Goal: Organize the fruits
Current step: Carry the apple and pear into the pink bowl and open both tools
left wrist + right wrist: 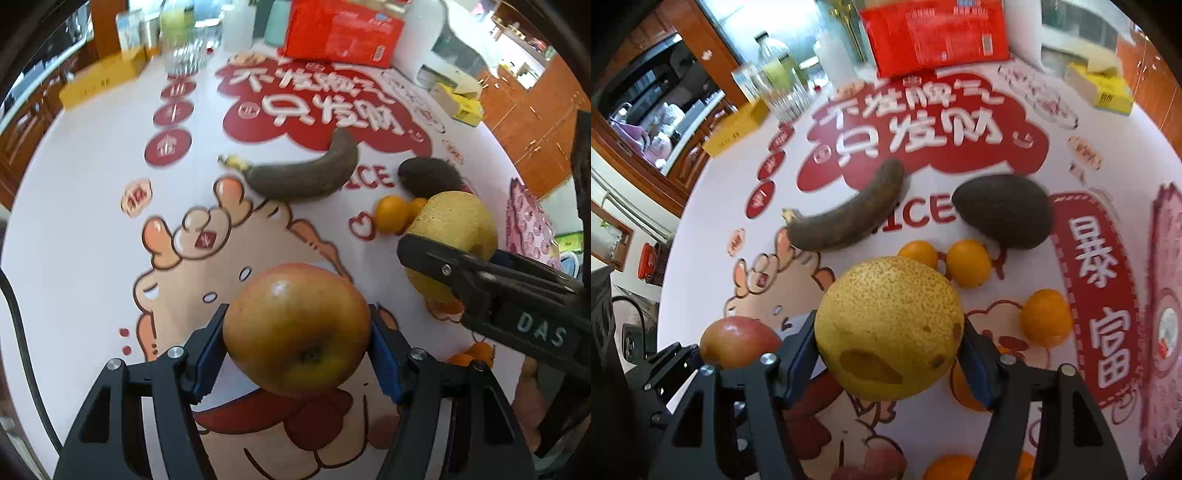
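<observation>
My left hand-held gripper is clamped on the apple and my right hand-held gripper on the pear, both above the counter near the blackened banana.

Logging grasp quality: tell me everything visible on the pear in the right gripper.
The pear is large, round and yellow with fine brown speckles, plus a big brown bruise low on its front and smaller spots to the right. It is clamped between the blue pads of the right gripper, one on each flank, and looks lifted off the printed tablecloth. In the left wrist view it shows behind that gripper's finger.
</observation>
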{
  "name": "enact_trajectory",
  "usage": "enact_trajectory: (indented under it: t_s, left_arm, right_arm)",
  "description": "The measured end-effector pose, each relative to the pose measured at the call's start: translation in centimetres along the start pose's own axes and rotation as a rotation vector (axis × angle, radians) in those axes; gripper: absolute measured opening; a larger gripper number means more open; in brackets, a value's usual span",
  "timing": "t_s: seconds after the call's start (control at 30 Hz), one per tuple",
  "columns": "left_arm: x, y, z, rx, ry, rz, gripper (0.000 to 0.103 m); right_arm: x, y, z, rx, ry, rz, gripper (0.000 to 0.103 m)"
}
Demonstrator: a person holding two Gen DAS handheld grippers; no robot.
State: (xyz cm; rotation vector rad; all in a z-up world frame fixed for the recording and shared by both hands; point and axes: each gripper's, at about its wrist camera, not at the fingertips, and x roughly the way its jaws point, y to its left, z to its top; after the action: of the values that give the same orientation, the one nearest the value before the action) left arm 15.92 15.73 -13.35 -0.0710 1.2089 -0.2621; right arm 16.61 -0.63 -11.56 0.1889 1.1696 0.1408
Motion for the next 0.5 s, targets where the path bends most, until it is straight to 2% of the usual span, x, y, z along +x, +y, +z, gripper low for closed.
enact_trajectory:
  t_s: [0.3,0.5]
  left_arm:
    - [-4.5,-4.9,0.1,0.091,-0.082,-0.039,0.068]
    - [-6.4,-11.4,0.1,0.16,-0.136,-0.07,0.068]
  right_arm:
    - [-8.0,-2.9,-2.2,0.066,-0.13,-0.023,0.069]
    - [-13.5,-7.8,-4.3,0.127,-0.214,-0.086,0.069]
